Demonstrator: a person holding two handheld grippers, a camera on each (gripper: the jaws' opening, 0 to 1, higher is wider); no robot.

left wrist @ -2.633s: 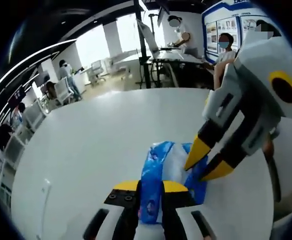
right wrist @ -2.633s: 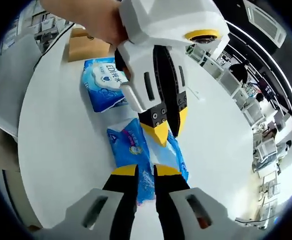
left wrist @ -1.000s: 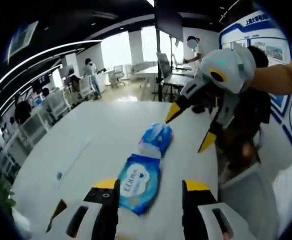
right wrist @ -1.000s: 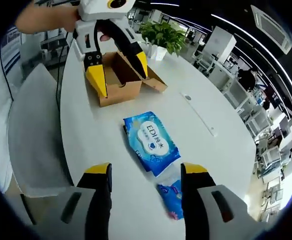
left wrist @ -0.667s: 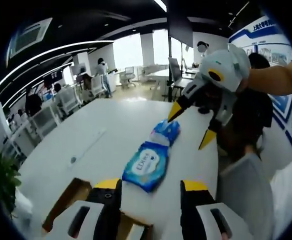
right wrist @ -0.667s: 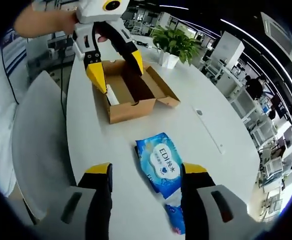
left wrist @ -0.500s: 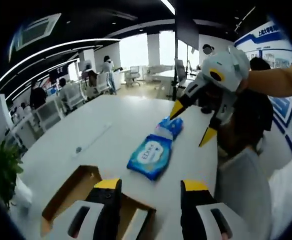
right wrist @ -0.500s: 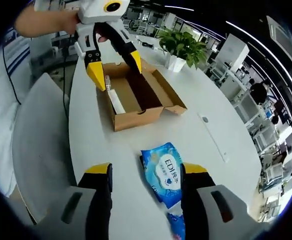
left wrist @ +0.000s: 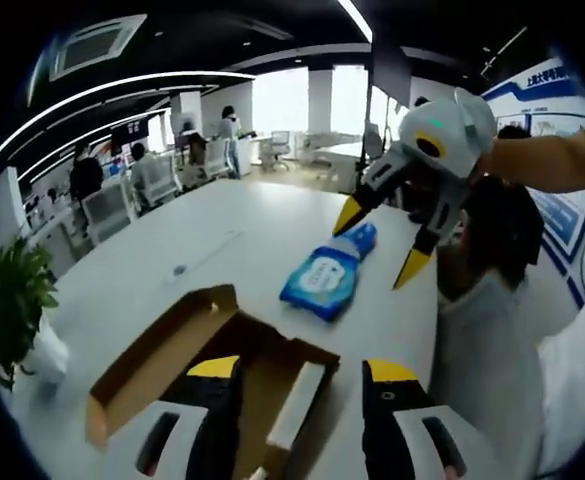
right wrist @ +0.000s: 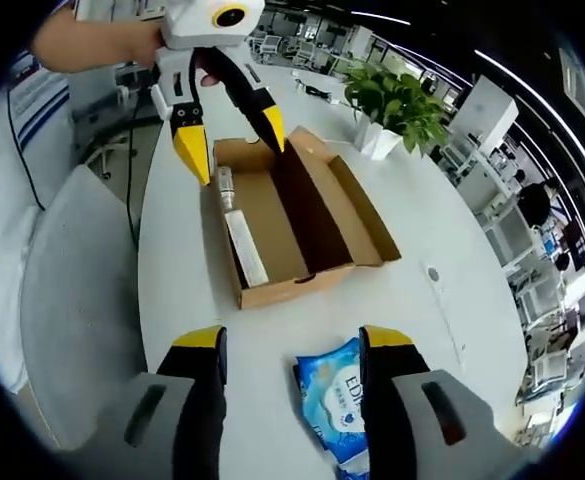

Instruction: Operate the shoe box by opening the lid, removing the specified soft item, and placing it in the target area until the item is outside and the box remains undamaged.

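A brown shoe box point(right wrist: 284, 287) stands open on the white table point(right wrist: 177, 290), its lid flap point(right wrist: 360, 212) folded out. Inside lie a long white item point(right wrist: 244, 247) and a small tube point(right wrist: 224, 185). A blue wipes pack point(right wrist: 340, 398) lies on the table outside the box. In the left gripper view the box point(left wrist: 142, 365) is just ahead, with the wipes pack point(left wrist: 322, 280) and a smaller blue packet point(left wrist: 363, 239) beyond it. My left gripper point(left wrist: 302, 372) is open over the box and holds nothing; it also hangs above the box's far end point(right wrist: 229, 140). My right gripper point(right wrist: 290, 340) is open and holds nothing; it hovers beside the packs point(left wrist: 380, 242).
A potted plant point(right wrist: 397, 100) stands past the box, and another plant point(left wrist: 17, 300) at the table's left end. A grey chair point(right wrist: 72, 300) is drawn up to the table's edge. A person's arm point(left wrist: 542, 160) holds the right gripper. Desks and people fill the room behind.
Both grippers have opened and let go of the small blue packet, which now lies on the table. Both have pulled back, the left one over the open box.
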